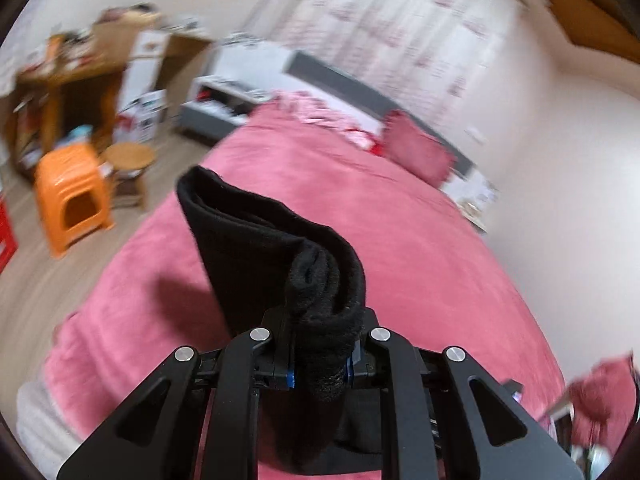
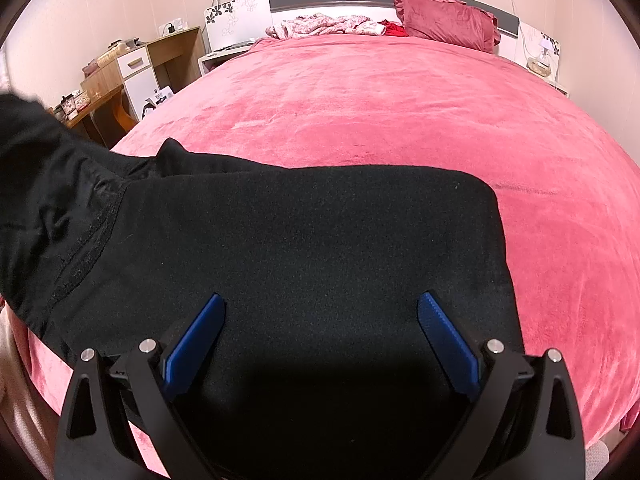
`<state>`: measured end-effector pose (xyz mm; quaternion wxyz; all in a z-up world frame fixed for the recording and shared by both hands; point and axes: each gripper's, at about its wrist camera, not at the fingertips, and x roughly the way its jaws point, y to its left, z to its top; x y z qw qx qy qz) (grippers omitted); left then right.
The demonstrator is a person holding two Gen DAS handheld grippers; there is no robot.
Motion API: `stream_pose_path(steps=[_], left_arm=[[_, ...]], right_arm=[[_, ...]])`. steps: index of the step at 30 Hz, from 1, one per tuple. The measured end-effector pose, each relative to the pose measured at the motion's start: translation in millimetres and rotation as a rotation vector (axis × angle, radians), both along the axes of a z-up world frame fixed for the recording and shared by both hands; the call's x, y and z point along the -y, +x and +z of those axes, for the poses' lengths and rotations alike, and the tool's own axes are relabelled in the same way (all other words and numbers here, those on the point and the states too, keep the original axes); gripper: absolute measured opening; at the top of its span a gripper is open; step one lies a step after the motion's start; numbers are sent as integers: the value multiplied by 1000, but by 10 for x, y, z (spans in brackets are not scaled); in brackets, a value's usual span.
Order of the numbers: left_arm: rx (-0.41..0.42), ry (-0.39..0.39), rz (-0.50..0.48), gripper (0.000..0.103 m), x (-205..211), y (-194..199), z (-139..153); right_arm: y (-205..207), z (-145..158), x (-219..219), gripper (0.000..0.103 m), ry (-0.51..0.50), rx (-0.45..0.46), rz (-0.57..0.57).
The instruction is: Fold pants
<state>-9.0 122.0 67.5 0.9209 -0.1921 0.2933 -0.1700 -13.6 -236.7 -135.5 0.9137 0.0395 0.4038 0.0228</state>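
On the pink bed [image 2: 400, 100], we are folding the black pants [image 2: 300, 240], which are lying across the near edge of the cover with one end lifted off it. Our left gripper [image 1: 320, 356] is clenched on a bunched edge of the fabric, the cloth rising in a stiff fold in front of it above the bed. Our right gripper [image 2: 320, 340] is hovering with its blue fingers [image 2: 196, 344] spread wide over the flat part of the pants, grasping nothing; whether the tips are touching the cloth we cannot tell.

To do this step well, we are judging that the lifted end should be carried across and laid over the flat half with edges matched, while the right gripper is pinning the flat part so it does not drag. The thick wad in the left jaws could slip or drop unevenly, so a slow lay-down seems wise.

The cover is plush and soft, likely gripping the cloth a little. At the head of the bed a red pillow [image 2: 448, 20] and a heap of floral cloth [image 2: 324, 26] are lying well away from the pants. Beside the bed we are seeing a wooden desk [image 2: 120, 76], and in the blurred left view an orange stool [image 1: 74, 196] on the floor.
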Motion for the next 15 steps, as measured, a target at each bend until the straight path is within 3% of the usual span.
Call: stream_pose_path(steps=[5,9,15], left_arm=[[44,46,-164,15,551,-34,108],[47,70,-290,15,934,-115,86],[19,202,-556,15,1788,-264,-216]], right_arm=[[2,56,70,98,55,-2,-16],[16,189,327,98,196,-9,-86],[-85,468,884,98,372,47,-250]])
